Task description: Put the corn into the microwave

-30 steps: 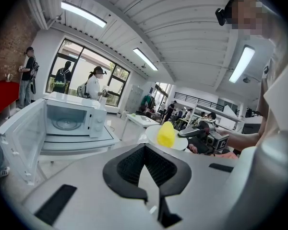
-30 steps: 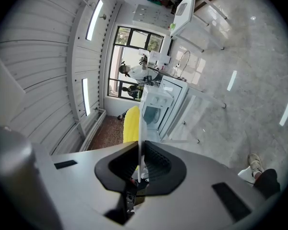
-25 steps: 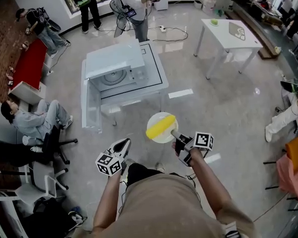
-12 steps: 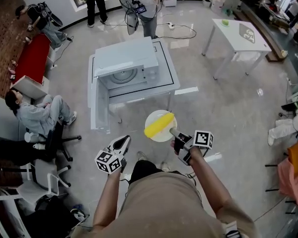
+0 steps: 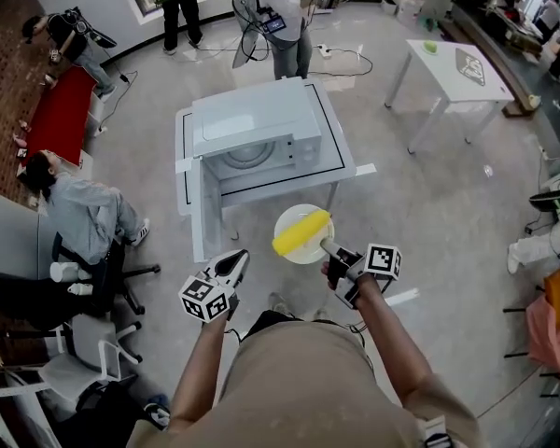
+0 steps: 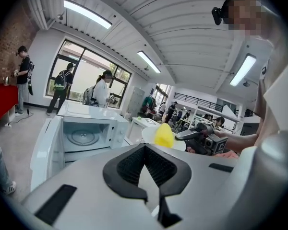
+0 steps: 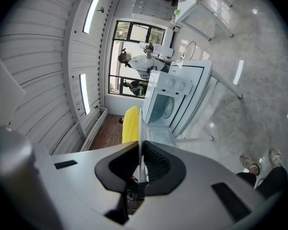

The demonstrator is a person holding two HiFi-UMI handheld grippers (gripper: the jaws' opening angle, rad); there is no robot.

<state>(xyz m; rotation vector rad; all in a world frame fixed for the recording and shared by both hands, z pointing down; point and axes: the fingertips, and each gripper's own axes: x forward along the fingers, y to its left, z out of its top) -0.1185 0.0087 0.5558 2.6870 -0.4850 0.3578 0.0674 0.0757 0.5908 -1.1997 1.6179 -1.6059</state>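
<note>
The task is partway done, judging from how things lie. The microwave (image 5: pixel 261 119) stands on a white bench (image 5: pixel 343 157) with its door (image 5: pixel 198 211) swung wide and its chamber bare, so nothing blocks the way in. The corn (image 5: pixel 301 234) is not yet inside. It lies aslant on a white plate (image 5: pixel 310 259), carried in the air above the floor just short of the bench. What is left, it seems, is to close the last gap, slide plate and corn into the chamber, let go and probably shut the door. The right gripper (image 5: pixel 329 247) has its fingers (image 7: pixel 156 164) clenched on the plate's near rim. The corn rests just beyond the fingertips, near them but apparently untouched by them, so it rides loose and could roll if the plate tilts. The left gripper (image 5: pixel 231 265) hangs beside the plate with its fingers drawn together on nothing.
</note>
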